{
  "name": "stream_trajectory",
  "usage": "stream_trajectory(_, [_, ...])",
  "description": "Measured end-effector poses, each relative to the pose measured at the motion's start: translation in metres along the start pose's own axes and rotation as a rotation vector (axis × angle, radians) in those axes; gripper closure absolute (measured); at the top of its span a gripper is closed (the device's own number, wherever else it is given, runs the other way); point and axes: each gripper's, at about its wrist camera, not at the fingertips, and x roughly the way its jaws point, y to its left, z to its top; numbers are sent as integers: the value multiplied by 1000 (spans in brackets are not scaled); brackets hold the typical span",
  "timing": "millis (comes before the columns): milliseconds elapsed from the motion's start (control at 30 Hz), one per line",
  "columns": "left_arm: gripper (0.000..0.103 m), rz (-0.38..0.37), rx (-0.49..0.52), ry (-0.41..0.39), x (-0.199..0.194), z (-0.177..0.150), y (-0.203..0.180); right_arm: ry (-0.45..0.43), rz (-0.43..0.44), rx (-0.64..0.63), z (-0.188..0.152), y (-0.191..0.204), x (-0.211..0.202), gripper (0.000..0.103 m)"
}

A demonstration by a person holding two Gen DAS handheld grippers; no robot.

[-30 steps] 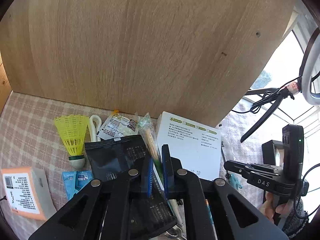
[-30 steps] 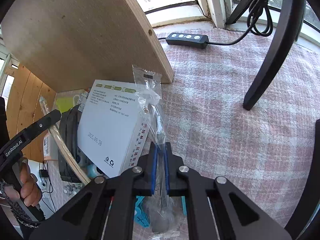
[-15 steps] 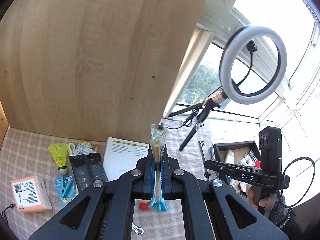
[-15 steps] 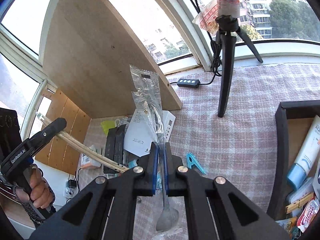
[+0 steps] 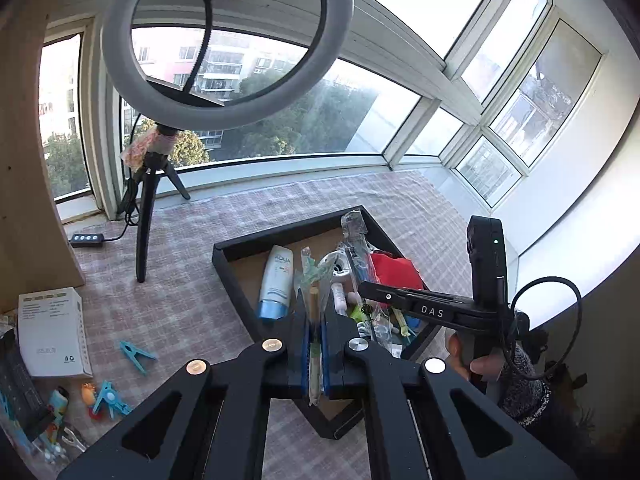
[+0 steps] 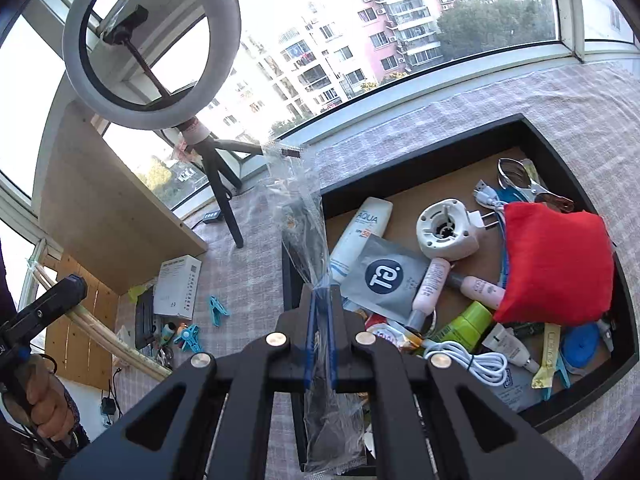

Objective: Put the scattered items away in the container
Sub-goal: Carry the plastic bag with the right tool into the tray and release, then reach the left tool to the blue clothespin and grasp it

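Note:
My left gripper [image 5: 315,322] is shut on a packet of wooden chopsticks [image 5: 313,304] and holds it over the near edge of the black tray [image 5: 280,236]. My right gripper [image 6: 321,304] is shut on a clear plastic bag with a dark utensil [image 6: 298,216], above the tray's left wall [image 6: 289,280]. The tray holds a red pouch [image 6: 556,264], an AQUA tube [image 6: 360,236], a white round device [image 6: 446,232], a white cable [image 6: 472,360] and several small items. The right gripper also shows in the left wrist view [image 5: 364,288].
A ring light on a black tripod [image 5: 148,208] stands on the checked cloth behind the tray. A white box [image 5: 52,330], blue clips [image 5: 134,354] and small items lie at the left. A wooden board [image 6: 108,208] stands at the left. Windows are behind.
Both grippers have lifted their packets and swung right from the pile by the wooden board to the black tray. The tray now fills the right wrist view.

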Motion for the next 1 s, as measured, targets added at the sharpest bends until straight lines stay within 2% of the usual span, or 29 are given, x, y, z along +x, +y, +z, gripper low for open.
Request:
stream_trajectory(133, [100,-61,21,74,40,2,-35,-21,-39,47,0,-32,-9,98])
stream_trajectory(233, [99,-89,82,101,67,7,-55,-34,-55,29,6,-41,-12,97])
stream_trajectory(267, [91,-93,85,121,77,10,-59,-26,-74,19,9,-42,-10,93])
stream_trajectory(300, [80,-67,68,150,89,13,-58,-19,-118,23,12,-44,-9,73])
stream_trajectory(333, [53,-34,39,181,100,15,-56,-34,-165,33,13,-45,-12,62])
stream_trajectory(367, [46,-24,16,184,105,17,-52,-68,-186,36,11,-46,-17,51])
stream_trajectory(433, [46,-4,14,137,100,19,-48,-103,-187,30,13,-46,-24,50])
stream_trajectory(567, [46,40,31,93,79,21,-34,-112,-149,25,14,-41,-28,50])
stream_trajectory(667, [46,114,63,56,51,14,-14,-97,-112,-14,13,-26,-23,50])
stream_trajectory(767, [46,202,46,25,19,4,23,-60,-52,-68,9,-2,-11,50])
stream_trajectory(933, [48,366,-68,4,-34,-23,103,26,9,-207,-2,55,24,50])
stream_trajectory(1000, [48,401,-126,7,-50,-38,133,67,20,-271,-7,81,43,50])
